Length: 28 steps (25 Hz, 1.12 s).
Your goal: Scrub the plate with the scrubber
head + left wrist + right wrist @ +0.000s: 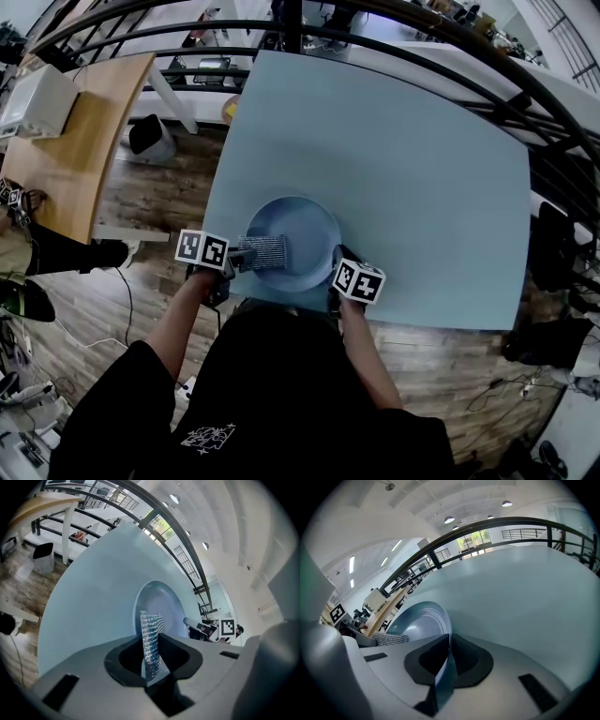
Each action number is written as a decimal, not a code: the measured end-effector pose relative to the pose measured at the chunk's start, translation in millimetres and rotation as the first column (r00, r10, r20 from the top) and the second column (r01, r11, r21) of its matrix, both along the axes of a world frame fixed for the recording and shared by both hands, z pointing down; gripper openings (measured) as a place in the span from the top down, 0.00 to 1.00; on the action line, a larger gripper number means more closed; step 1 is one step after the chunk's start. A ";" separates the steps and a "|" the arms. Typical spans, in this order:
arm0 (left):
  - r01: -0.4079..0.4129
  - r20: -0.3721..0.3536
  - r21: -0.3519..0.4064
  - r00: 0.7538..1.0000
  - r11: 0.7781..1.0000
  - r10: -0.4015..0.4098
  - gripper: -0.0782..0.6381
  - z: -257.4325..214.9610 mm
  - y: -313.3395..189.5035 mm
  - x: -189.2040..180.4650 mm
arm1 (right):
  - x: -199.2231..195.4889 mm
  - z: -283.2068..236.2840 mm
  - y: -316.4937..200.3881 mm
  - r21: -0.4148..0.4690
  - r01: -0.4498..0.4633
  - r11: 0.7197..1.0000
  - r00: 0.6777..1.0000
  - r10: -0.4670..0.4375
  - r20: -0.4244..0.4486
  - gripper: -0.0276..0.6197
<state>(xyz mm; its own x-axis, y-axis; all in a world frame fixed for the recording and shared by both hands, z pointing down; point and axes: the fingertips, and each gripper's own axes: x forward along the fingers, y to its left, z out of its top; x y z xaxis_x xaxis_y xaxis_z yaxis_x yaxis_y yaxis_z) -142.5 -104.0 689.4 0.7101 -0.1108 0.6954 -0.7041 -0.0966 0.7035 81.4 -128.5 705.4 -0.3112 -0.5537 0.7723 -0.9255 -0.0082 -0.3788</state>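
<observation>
Two grips are carrying the job at this moment. The right gripper (446, 656) is clamping the plate (302, 223) by its rim, its jaws drawn narrow onto that thin edge on the plate's near-right side. The left gripper (152, 656) is holding the scrubber (151, 632), a silvery mesh pad that is standing on edge between its jaws and sticking out well ahead of them.

The plate is lying on the pale blue surface (412, 169), close to the near edge and toward the near-left corner. The free end of the scrubber is reaching in over the plate's near-left part, inside the rim. Whether the pad is actually pressing on the plate or just hovering over it is not clear from any view.

Judging by this, the scrubbing step itself is in hand — both things are gripped and brought together, so nothing is waiting to be picked up. The next move is probably calling for the left gripper to bear the pad down and stroke it across the well toward the far rim, while the right gripper is keeping the plate pinned — so near the edge, a loose hold could let it slide off.
</observation>
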 end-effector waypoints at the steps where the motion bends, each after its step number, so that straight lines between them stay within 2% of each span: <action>1: -0.010 0.001 0.000 1.000 1.000 0.010 0.76 0.8 2.0 1.0 | -1.0 0.6 -0.3 0.000 -0.001 1.000 1.000 0.001 0.000 0.92; 17: -0.146 -0.011 0.015 0.989 0.989 0.146 0.76 1.6 9.6 60.3 | 1.3 0.5 0.6 0.000 -0.003 1.000 1.000 0.003 -0.008 0.92; 28: -0.136 -0.043 0.025 0.990 0.990 0.137 0.76 2.8 -8.5 89.5 | 1.0 -1.4 1.4 0.000 -0.005 1.000 1.000 0.005 -0.011 0.92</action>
